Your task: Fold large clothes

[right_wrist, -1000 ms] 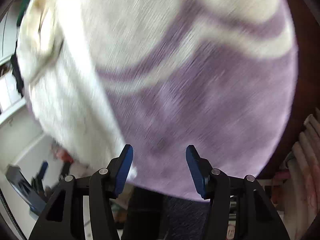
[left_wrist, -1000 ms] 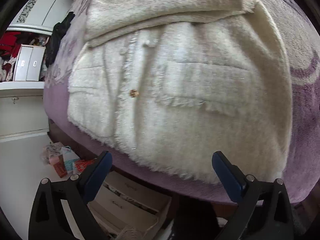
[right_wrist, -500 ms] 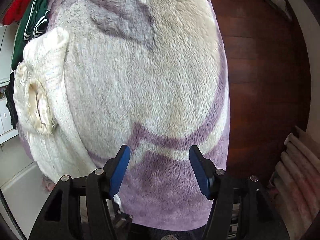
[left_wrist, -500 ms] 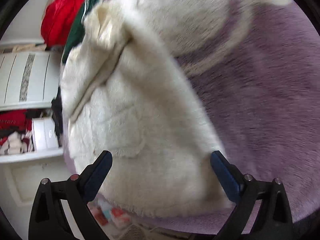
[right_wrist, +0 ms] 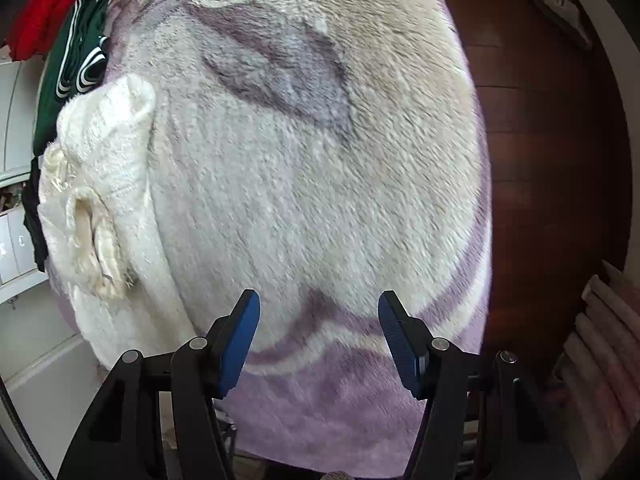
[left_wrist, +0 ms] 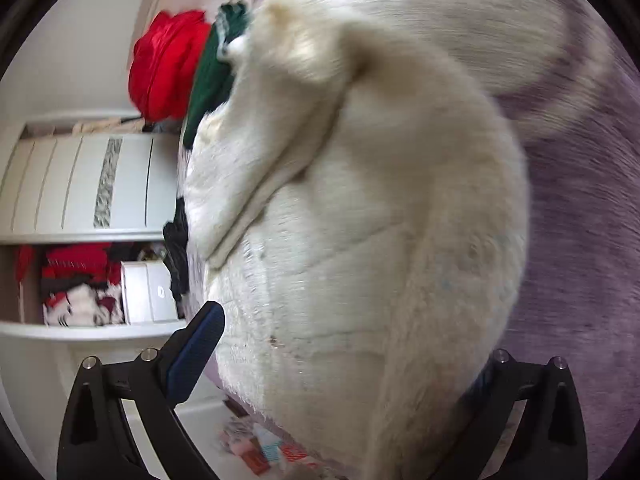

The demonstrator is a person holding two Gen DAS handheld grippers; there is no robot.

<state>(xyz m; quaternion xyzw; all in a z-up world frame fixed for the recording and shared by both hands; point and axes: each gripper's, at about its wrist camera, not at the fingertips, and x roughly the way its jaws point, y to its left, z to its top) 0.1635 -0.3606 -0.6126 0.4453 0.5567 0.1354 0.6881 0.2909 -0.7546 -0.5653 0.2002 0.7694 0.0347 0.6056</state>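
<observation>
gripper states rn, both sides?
Left gripper: open, jaws straddling the fuzzy cream-white jacket, not clamped on it.
Right gripper: open, empty, above the plush purple-and-cream blanket.

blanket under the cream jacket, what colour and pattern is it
Purple blanket with cream swirls; right wrist view.

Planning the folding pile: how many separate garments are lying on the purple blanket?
3: the cream jacket nearest the left gripper, a green garment beyond it, and a red one farthest back. A dark item hangs at the edge; more may be hidden.
</observation>
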